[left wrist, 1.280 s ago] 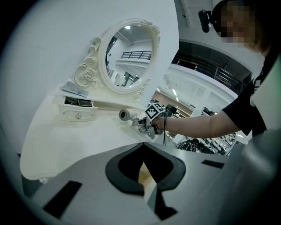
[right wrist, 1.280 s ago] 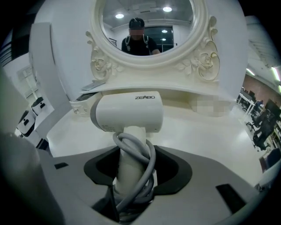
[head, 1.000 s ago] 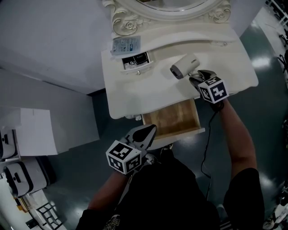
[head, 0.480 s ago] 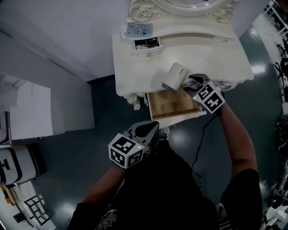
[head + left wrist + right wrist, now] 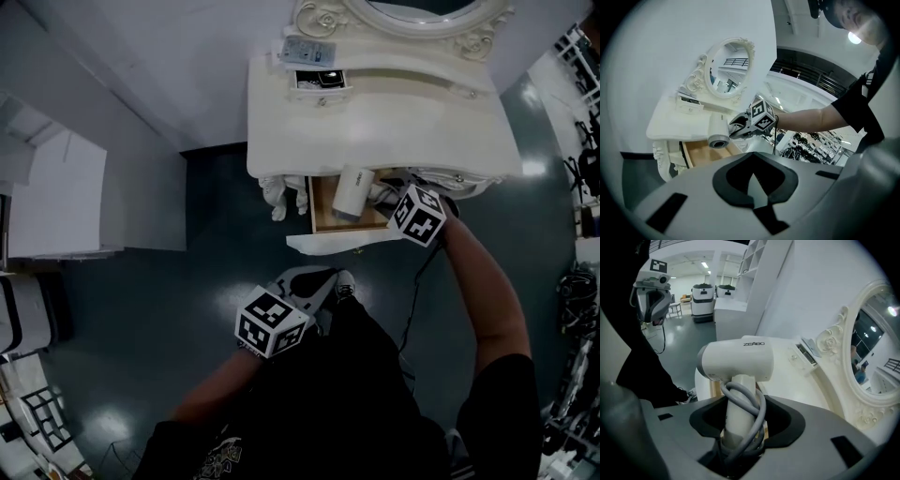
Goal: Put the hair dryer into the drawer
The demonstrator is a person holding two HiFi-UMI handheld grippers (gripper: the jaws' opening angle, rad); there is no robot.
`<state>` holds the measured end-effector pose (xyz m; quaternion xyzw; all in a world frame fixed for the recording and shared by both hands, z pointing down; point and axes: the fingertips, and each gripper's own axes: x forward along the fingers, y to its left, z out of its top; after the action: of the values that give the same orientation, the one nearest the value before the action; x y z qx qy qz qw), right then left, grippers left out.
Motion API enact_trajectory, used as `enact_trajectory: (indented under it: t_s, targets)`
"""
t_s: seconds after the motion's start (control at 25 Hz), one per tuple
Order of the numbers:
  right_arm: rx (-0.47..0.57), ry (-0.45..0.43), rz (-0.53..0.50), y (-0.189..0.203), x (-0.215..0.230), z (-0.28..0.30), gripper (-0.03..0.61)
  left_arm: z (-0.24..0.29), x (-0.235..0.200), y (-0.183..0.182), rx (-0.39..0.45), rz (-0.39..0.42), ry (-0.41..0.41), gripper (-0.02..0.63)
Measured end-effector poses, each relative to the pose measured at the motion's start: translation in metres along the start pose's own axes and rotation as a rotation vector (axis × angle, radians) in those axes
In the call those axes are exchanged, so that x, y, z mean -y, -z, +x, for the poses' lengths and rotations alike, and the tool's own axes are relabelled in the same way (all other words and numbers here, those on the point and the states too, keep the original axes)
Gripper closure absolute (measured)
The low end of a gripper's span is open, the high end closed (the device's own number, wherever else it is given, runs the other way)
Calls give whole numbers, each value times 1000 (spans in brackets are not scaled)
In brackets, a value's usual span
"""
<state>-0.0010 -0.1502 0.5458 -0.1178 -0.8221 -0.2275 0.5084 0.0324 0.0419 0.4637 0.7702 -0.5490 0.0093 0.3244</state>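
White hair dryer is now over the open drawer, no longer above the vanity top behind the drawer where it was a second ago. Half a second ago it was crossing the drawer's back edge, so the carry is basically done. Right gripper is clamped on the dryer's handle. The right gripper view shows both jaws pressed on the handle with the grey cord looped round it and bunched down between them, barrel lying crosswise on top. From the head view the barrel sits over the drawer's left half, nozzle end towards the drawer front. The left gripper view shows the dryer level with the tabletop edge, with the wooden drawer floor visible below it. I read that as hovering above the drawer, not resting in it yet. Left gripper hangs well in front of the drawer, down by the person's body, jaws together with nothing between them, idle. Drawer is pulled far enough out that the wooden floor shows on the dryer's left. Whether there's room on the dryer's right I can't tell, the gripper covers it. What's left, by my read: lower it onto the drawer floor and let go. Watch the cord: it's bundled in the jaws, so it could snag on release or hang over the drawer edge.
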Motion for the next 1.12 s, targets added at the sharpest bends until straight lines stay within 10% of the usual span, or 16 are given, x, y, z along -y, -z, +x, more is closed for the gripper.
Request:
enact_trajectory:
  t_s: [1.12]
  targets:
    - [27,-440,-183,61,-29,163,347,87,-10,23,68,-255,-365,610]
